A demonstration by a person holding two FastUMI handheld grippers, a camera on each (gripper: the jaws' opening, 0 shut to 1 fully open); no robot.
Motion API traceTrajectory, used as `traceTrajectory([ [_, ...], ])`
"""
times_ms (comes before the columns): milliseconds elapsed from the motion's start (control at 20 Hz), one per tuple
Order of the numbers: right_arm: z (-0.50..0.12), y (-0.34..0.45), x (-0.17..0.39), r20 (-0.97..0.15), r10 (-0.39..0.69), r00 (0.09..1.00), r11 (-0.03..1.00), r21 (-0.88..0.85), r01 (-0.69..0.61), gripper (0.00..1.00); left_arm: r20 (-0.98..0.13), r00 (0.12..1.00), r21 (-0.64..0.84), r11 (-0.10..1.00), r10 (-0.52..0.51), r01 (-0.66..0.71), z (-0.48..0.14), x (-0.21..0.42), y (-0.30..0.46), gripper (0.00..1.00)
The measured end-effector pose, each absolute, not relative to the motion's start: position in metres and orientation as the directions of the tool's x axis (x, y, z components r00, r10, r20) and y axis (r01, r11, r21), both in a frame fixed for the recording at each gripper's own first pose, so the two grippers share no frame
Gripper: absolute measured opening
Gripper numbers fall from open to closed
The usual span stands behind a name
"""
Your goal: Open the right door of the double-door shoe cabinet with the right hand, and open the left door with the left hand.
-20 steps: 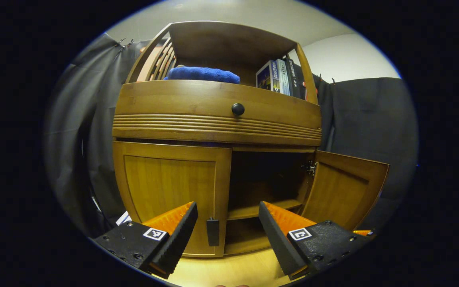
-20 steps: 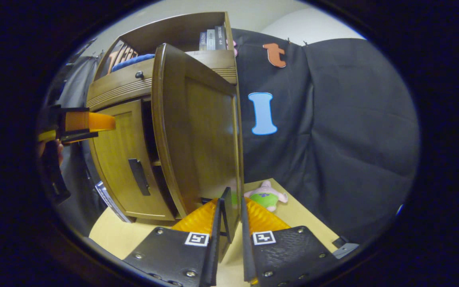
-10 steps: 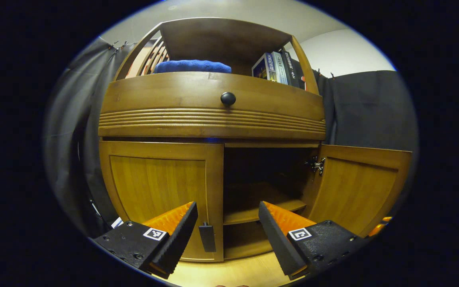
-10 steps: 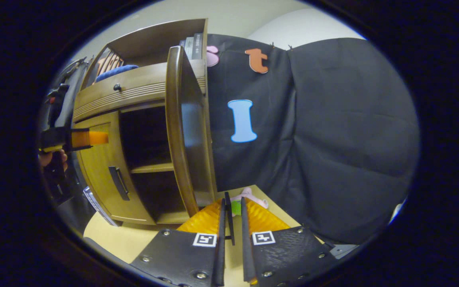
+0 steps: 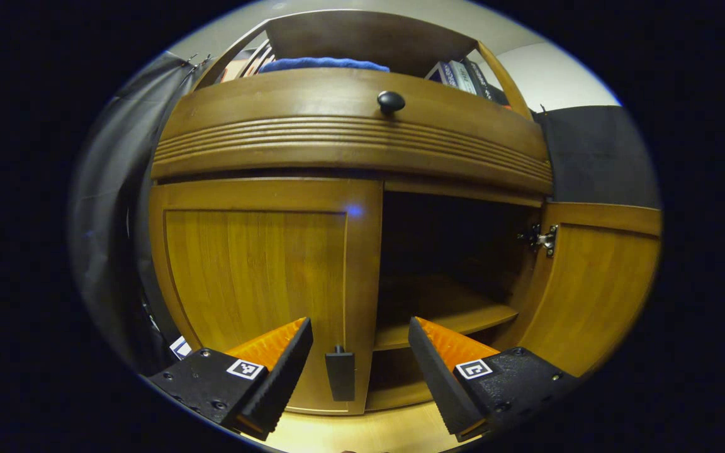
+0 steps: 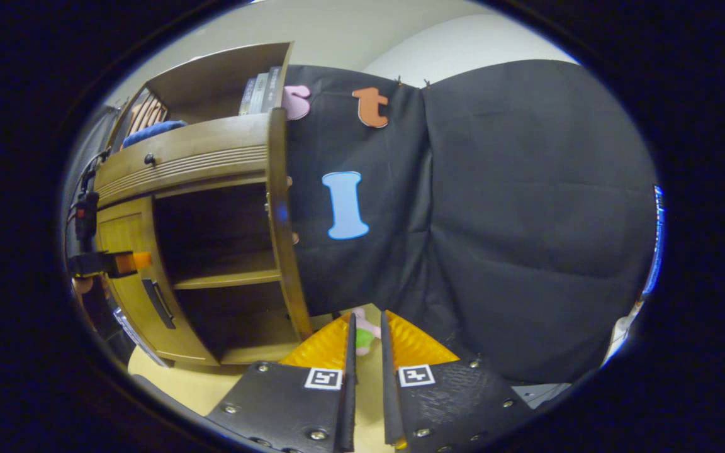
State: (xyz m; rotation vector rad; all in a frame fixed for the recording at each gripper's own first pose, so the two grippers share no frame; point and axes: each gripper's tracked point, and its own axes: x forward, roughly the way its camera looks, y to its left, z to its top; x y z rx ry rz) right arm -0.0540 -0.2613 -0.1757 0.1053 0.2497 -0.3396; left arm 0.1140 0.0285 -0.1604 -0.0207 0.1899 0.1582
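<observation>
Between the spread fingers of the left claw (image 5: 360, 352) stands the black handle (image 5: 340, 375) of the left door (image 5: 262, 277), which is closed; neither finger touches it. Beyond the right finger, the right door (image 5: 595, 286) stands wide open (dark shelves inside). Over at the right claw (image 6: 365, 340), the fingers sit nearly together with a thin gap; I cannot tell whether they hold anything.

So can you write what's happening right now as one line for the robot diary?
right door: open | left door: closed | left gripper: open, handle between fingers, not gripped | right gripper: nearly shut, holding nothing
</observation>
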Motion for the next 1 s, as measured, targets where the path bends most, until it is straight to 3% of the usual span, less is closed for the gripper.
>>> traceTrajectory([
  [150,-0.170,-0.269,-0.055,-0.257,-0.327,0.909,0.935,0.053,0.351,0.18,-0.213,0.965,-0.007,0.988,0.152,-0.157,-0.181,0.121,0.032,0.92],
  [350,-0.161,-0.275,-0.060,-0.247,-0.337,0.909,0.931,0.053,0.360,0.18,-0.243,0.951,0.015,0.981,0.191,-0.193,-0.204,0.128,0.042,0.75],
  [500,-0.154,-0.280,-0.065,-0.240,-0.348,0.907,0.927,0.056,0.370,0.18,-0.253,0.945,0.019,0.978,0.207,-0.209,-0.216,0.131,0.045,0.77],
  [700,-0.152,-0.283,-0.069,-0.240,-0.354,0.904,0.924,0.059,0.378,0.18,-0.272,0.934,0.013,0.972,0.230,-0.235,-0.229,0.132,0.058,0.63],
  [750,-0.151,-0.283,-0.070,-0.239,-0.357,0.903,0.923,0.058,0.380,0.18,-0.267,0.939,-0.004,0.974,0.218,-0.227,-0.229,0.134,0.054,0.51],
  [850,-0.148,-0.284,-0.072,-0.235,-0.360,0.903,0.922,0.057,0.382,0.18,-0.265,0.937,-0.004,0.971,0.228,-0.237,-0.230,0.135,0.052,0.41],
  [1000,-0.139,-0.284,-0.077,-0.219,-0.354,0.909,0.925,0.064,0.376,0.18,-0.260,0.935,-0.009,0.968,0.240,-0.251,-0.228,0.131,0.052,0.39],
])
